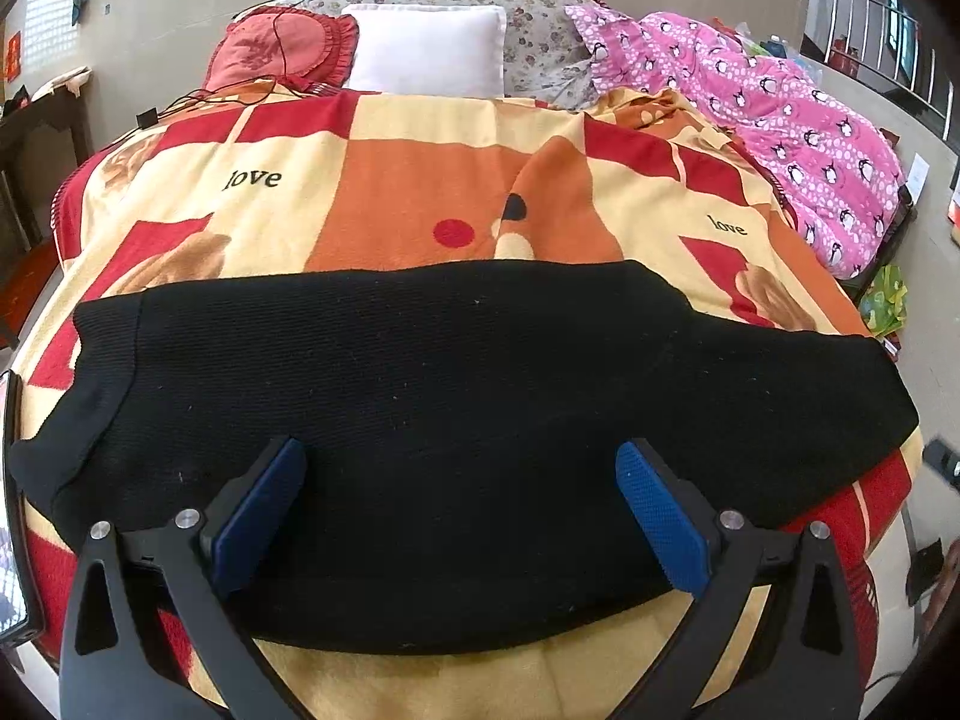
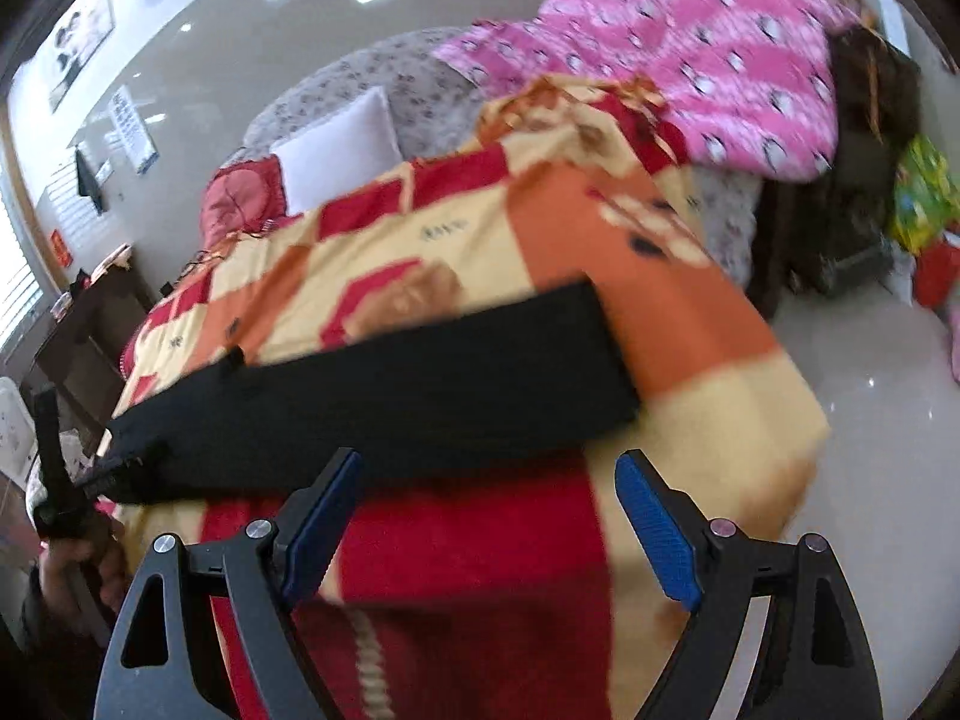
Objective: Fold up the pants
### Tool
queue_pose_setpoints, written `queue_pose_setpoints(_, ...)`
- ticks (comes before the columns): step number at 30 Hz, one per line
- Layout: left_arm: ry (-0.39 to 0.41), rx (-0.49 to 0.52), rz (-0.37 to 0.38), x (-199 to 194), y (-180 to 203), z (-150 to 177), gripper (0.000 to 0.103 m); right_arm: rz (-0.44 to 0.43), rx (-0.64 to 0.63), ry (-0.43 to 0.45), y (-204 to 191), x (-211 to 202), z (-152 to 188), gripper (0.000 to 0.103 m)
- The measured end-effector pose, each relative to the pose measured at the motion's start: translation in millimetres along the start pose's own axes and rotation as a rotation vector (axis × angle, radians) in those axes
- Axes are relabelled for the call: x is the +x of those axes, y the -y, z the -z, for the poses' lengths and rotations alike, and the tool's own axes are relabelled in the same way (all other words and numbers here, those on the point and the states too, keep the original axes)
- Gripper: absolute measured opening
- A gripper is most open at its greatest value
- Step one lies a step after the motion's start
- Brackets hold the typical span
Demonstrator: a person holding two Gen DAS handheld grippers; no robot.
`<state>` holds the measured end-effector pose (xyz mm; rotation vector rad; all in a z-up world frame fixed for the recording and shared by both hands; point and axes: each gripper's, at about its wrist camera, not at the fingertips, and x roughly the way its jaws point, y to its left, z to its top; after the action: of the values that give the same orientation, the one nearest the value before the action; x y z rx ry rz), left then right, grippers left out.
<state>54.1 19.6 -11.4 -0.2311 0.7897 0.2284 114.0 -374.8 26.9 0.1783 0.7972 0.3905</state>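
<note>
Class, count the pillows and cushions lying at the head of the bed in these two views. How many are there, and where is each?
2. A white pillow lies at the middle of the head end; a red frilled cushion lies beside it, to its left. Others may be hidden under the pink penguin-print quilt.

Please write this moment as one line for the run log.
task: fold pants | black pants: flat on patterned blanket | left gripper: open above pants | right gripper: open, holds nothing
</note>
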Motion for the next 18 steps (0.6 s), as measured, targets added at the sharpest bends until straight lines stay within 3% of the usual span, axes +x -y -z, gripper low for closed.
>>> queue_pose_setpoints(4,0.000,0.000,0.001,0,0,0,0.103,-0.027,0.049,-0.002,8,0,14,0.087)
queue_pose_setpoints(9,0.000,0.000,0.001,0,0,0,0.103,-0.124,0.143,-0.002,10,4,14,0.087)
queue_pose_setpoints(18,0.000,0.000,0.000,0,0,0,0.103,-0.269,0.409,-0.040,39,17,10,0.087)
